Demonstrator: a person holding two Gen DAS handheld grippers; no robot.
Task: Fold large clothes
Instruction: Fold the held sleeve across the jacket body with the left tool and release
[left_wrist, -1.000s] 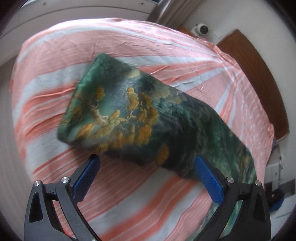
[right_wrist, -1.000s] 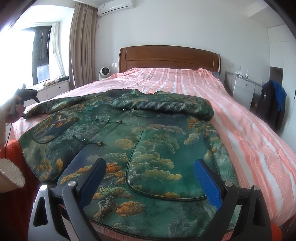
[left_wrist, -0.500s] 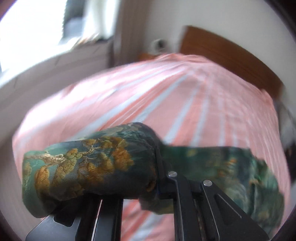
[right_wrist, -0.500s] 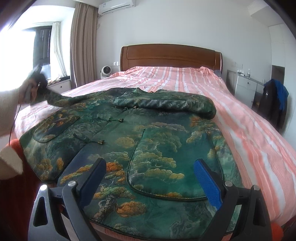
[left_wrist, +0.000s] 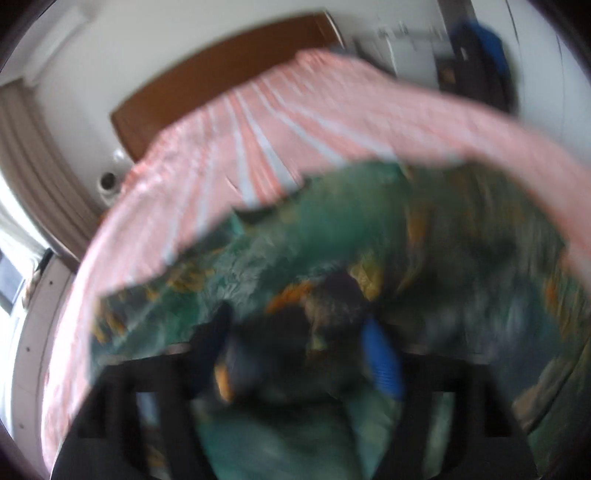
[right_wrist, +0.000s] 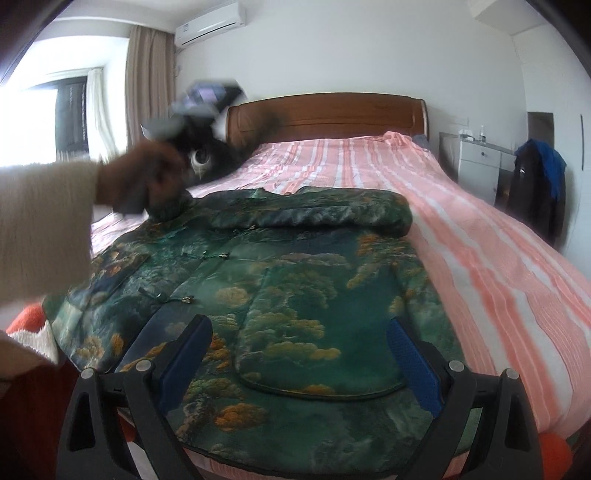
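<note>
A green padded jacket (right_wrist: 295, 295) with gold tree patterns lies face up on the striped bed (right_wrist: 480, 240). One sleeve (right_wrist: 314, 218) is folded across its chest. In the blurred left wrist view my left gripper (left_wrist: 295, 332) hangs over the jacket (left_wrist: 332, 229). Its jaws are opening, with the dark cuff of the other sleeve (left_wrist: 332, 295) loose between the pads. In the right wrist view a hand (right_wrist: 147, 177) holds that gripper above the jacket's left shoulder. My right gripper (right_wrist: 299, 354) stands open, nothing between its fingers, just above the jacket's hem.
A wooden headboard (right_wrist: 325, 118) closes the far end of the bed. A white nightstand (right_wrist: 476, 166) and a hanging dark and blue coat (right_wrist: 535, 184) stand to the right. A window and curtains (right_wrist: 144, 85) are on the left.
The left gripper shut on the sleeve cuff at the bed's left side, swung it in over the jacket, and its jaws have now parted. The right gripper has stayed still.
</note>
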